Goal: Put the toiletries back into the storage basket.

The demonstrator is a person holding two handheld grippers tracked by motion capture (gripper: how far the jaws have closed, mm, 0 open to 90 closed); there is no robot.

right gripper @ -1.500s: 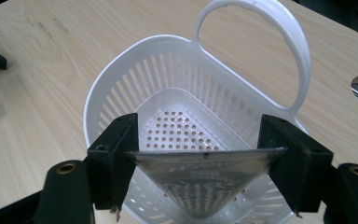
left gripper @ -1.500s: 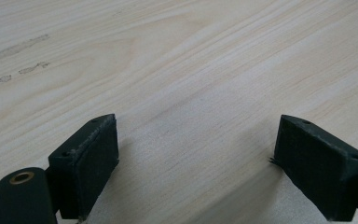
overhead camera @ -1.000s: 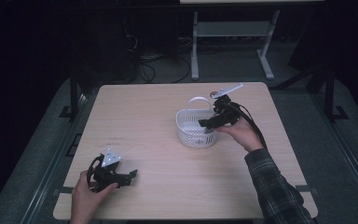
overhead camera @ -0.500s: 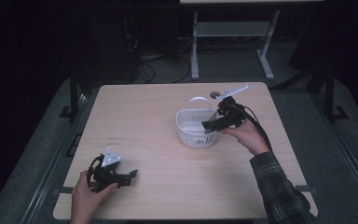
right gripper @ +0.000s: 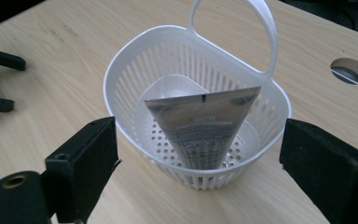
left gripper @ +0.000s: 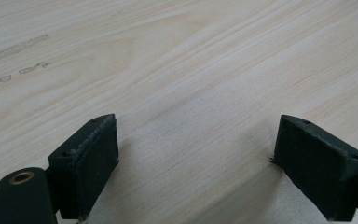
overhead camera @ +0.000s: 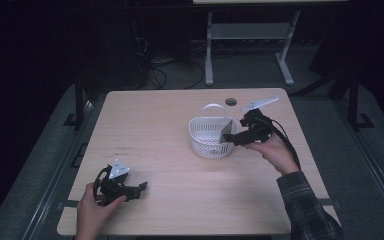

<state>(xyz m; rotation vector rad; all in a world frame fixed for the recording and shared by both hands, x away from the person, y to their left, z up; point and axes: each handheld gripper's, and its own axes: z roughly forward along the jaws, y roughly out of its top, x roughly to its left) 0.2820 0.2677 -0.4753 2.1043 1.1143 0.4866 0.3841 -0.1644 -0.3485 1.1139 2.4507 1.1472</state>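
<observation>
The right gripper view is looked along toward a white basket (right gripper: pixel 200 116), in which a silvery sachet (right gripper: pixel 200 128) is stood on its narrow end, leaning against the wall. The right gripper (right gripper: pixel 198 186) is held just short of the basket, its jaws spread wide with nothing between them. In the high view the basket (overhead camera: pixel 207 142) is seen right of the middle of the table (overhead camera: pixel 160 115). At the near left the left gripper (overhead camera: pixel 140 189) is rested on the wood, jaws apart and empty.
</observation>
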